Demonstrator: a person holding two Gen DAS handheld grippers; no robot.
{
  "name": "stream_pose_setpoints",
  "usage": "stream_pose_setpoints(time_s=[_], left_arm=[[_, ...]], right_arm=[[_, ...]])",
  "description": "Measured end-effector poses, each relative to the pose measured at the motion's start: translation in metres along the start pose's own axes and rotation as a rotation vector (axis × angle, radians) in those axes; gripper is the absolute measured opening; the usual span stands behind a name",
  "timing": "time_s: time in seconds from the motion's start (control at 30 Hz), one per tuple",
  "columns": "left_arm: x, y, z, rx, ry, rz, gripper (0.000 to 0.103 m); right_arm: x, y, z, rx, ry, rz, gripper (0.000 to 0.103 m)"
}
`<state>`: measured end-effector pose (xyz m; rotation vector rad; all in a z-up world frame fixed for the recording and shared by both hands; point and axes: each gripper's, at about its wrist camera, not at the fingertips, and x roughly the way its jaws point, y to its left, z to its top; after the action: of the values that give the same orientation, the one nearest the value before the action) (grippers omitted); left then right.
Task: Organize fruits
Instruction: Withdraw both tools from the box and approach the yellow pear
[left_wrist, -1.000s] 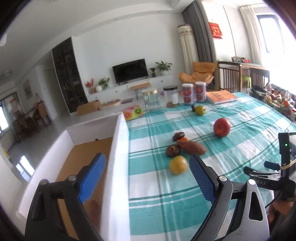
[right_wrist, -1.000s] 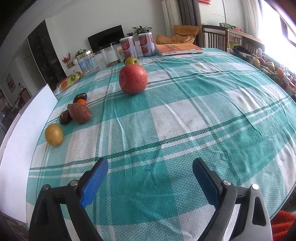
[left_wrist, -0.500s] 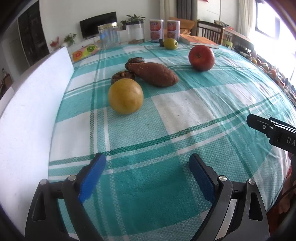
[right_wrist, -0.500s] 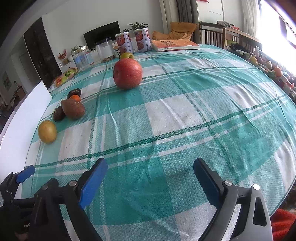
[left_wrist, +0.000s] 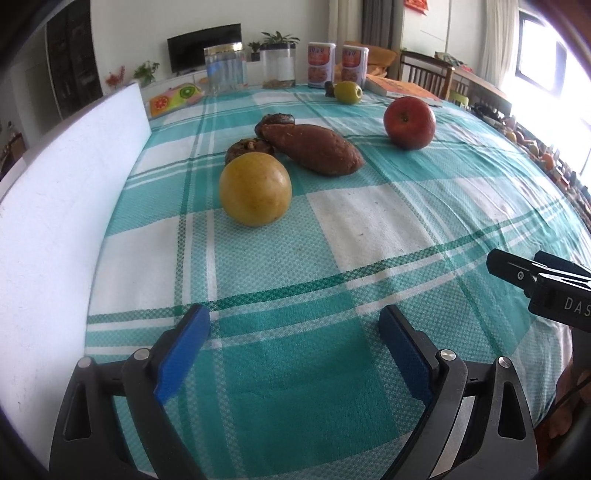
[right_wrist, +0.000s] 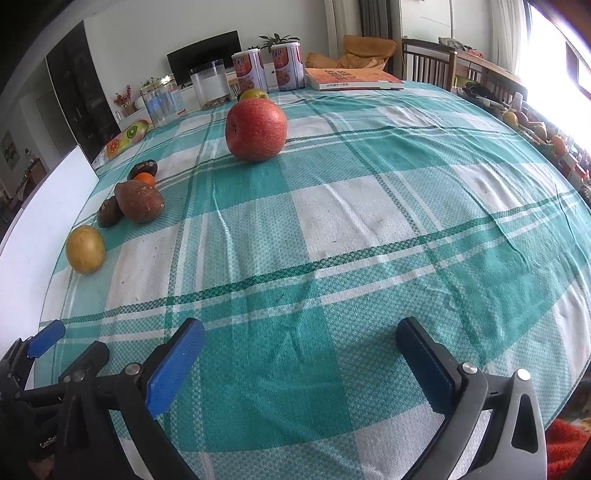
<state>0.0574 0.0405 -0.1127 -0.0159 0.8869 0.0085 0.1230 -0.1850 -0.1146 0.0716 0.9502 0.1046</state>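
- While I held my left gripper (left_wrist: 291, 347) low over the checked cloth (left_wrist: 369, 221), its blue pads stood wide apart with nothing between them.
- Straight ahead of it sat the yellow fruit (left_wrist: 255, 188), a little to the left of its middle line and not touching either pad.
- Just behind the yellow fruit lay a dark brown fruit (left_wrist: 248, 147), pressed close to it, and a long sweet potato (left_wrist: 314, 147) lay beside that, a bit to the right.
- Another dark fruit (left_wrist: 277, 120) peeked out at the far end of the sweet potato.
- Farther off to the right stood the red apple (left_wrist: 408, 122), well apart from the others.
- Beyond it, near the tall cans (left_wrist: 320, 64), sat a green apple (left_wrist: 348, 92).
- Along the left of my left gripper ran the white box wall (left_wrist: 55, 229).
- My right gripper (right_wrist: 301, 354) had just been opening, and its pads stood wide with only cloth between them.
- From that gripper the red apple was far ahead and a little left, and the yellow fruit was way off to the left.
- A small orange fruit (right_wrist: 144, 178) showed there, tucked behind the sweet potato.
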Motion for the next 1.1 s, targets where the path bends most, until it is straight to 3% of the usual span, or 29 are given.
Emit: stream_pose_setpoints(time_s=[0.2,0.6,0.87,1.03,1.1], left_arm=[[0.0,0.0,0.0,-0.001,0.0,0.0,0.095],[0.0,0.0,0.0,-0.002,0.0,-0.003,0.095],[-0.006,0.008,-0.002,0.023,0.028,-0.111,0.095],[-0.008,0.028,0.008,-0.11,0.037,-0.162,0.094],[-0.004,0.029,0.022,-0.136,0.028,-0.144,0.094]], right_arm=[[0.006,0.013,-0.002,-0.075,0.021,-0.078,0.103],[0.006,0.012,0.0,-0.077,0.051,-0.069,0.103],[0.006,0.013,-0.002,-0.076,0.042,-0.074,0.103],[0.005,0.013,-0.003,-0.073,0.038,-0.077,0.103],[0.005,0.013,-0.003,-0.073,0.038,-0.077,0.103]])
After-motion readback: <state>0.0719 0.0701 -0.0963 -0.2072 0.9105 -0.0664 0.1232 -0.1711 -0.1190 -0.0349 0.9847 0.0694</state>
